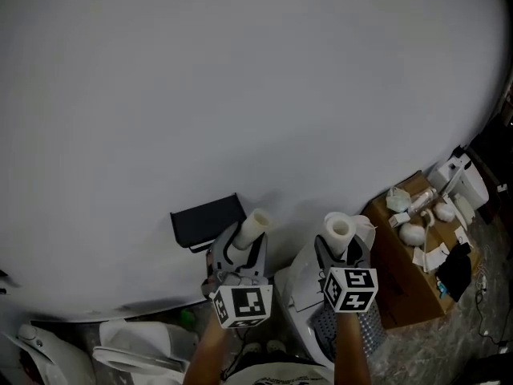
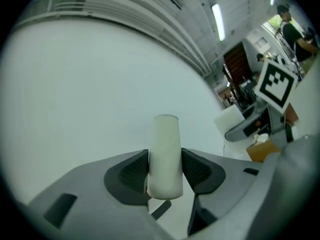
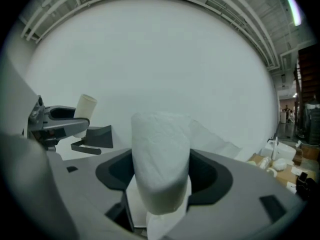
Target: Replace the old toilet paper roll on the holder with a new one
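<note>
Both are clamped shut, left tongs [image 2: 165, 171] on the bare tube [image 2: 165, 154], right tongs [image 3: 161, 176] on the new roll [image 3: 161, 164], its axis pointing wallward, with the black holder [image 1: 207, 219] off to its left, nearer the left tongs.

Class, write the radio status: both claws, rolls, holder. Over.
Left claw shut on bare core. Right claw shut on new roll. Holder looks empty; left claw near it.

Left gripper [image 1: 243, 245], right gripper [image 1: 340, 251]: abreast, clamped.
</note>
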The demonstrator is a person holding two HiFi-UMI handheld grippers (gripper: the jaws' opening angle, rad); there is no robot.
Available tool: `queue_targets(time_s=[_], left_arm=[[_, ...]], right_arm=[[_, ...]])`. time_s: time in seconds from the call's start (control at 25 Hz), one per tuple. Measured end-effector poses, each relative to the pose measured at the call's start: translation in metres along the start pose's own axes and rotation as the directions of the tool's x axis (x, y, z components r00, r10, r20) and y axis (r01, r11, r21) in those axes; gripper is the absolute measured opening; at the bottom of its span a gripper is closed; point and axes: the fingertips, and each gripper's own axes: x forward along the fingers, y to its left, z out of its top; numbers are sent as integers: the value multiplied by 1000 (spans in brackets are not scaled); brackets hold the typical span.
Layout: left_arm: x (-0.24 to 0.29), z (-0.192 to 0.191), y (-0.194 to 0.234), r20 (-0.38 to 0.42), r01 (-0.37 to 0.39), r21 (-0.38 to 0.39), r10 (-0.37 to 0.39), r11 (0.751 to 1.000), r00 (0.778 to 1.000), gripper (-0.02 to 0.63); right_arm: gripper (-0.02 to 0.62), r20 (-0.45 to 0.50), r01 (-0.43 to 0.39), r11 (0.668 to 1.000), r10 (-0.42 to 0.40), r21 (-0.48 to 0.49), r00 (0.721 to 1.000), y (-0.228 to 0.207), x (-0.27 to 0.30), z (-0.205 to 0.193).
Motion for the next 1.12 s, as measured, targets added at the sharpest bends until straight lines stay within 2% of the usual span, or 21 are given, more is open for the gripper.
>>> queue_targets(time_s=[0.08,0.16,0.32,0.44,0.56,0.8,1.12], left_arm=[[-14,0,19,20,-19,-114,22,993,1000,206],[-28,-2,39,28,-45,-221,53,974,998,206],[-62,-15,77,60,-82,-408,116,909,991,206],[-87,-26,101,66,-123,-490,178,863,982,206],[-110,-41,123,32,-186,-525,237,831,971,206],[-139,-64,148,-32,-277,-530,307,802,951,204],[-148,-74,157,-57,-302,-521,320,798,946,204]], right_arm=[[301,-2,-28,1000,28,-7,1000,14,3,0],[301,-3,-54,998,54,-14,999,28,4,0],[301,-3,-99,995,99,-29,995,54,6,-1],[301,-7,-128,991,128,-38,992,69,7,-2],[301,-11,-154,987,154,-44,988,84,8,-3],[301,-7,-182,982,182,-55,983,102,8,-1],[301,-22,-217,973,216,-76,976,120,11,-5]])
